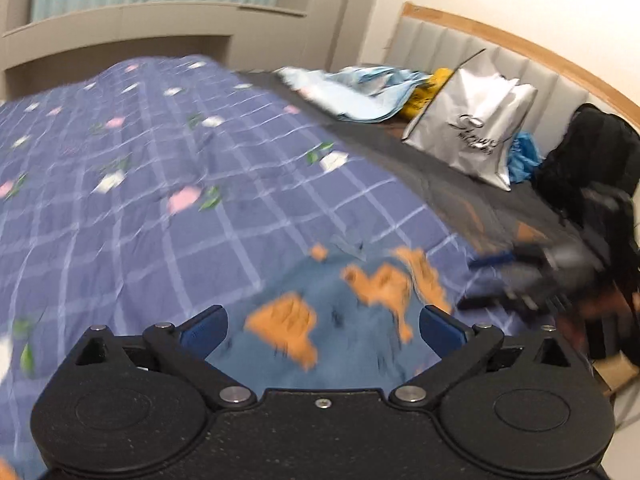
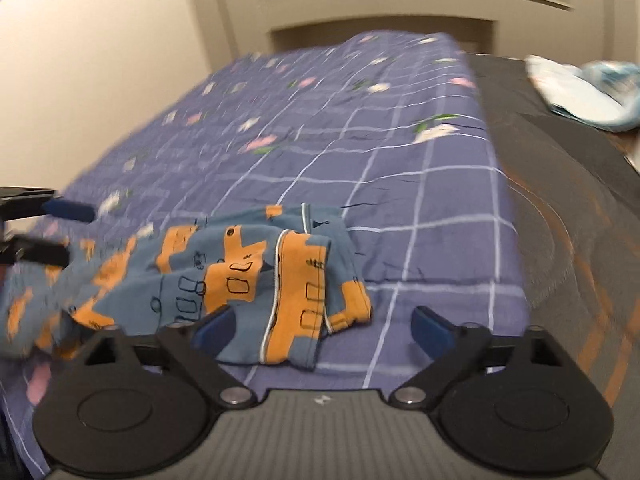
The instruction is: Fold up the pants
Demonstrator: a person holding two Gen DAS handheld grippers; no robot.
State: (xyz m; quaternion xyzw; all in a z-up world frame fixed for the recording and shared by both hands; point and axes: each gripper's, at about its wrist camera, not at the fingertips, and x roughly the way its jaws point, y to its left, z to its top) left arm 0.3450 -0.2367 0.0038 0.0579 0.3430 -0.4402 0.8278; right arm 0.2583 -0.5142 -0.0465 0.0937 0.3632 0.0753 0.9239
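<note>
Left wrist view: my left gripper [image 1: 322,330] has its blue-padded fingers spread wide, nothing between them. The small blue cotton pants with orange truck print [image 1: 340,320] lie straight ahead at 12 o'clock, filling the gap past the fingertips, on the purple checked floral quilt [image 1: 140,160]. Frame is motion-blurred, so I can't tell if the pads touch cloth. The right gripper [image 1: 532,280] shows at 3 o'clock, just beside the pants' right end. Right wrist view: fingers also spread, empty; midpoint [image 2: 320,330] sits over the near hem. Pants run from 12 o'clock out to 9 o'clock, long axis roughly crosswise to my fingers, bunched and partly doubled over at the right end with a white-piped edge up. The left gripper's blue pad is at 9 o'clock, near the far left end. My read: each gripper sits at one end of the long axis, right one nearer the doubled end; fold looks unfinished.
</note>
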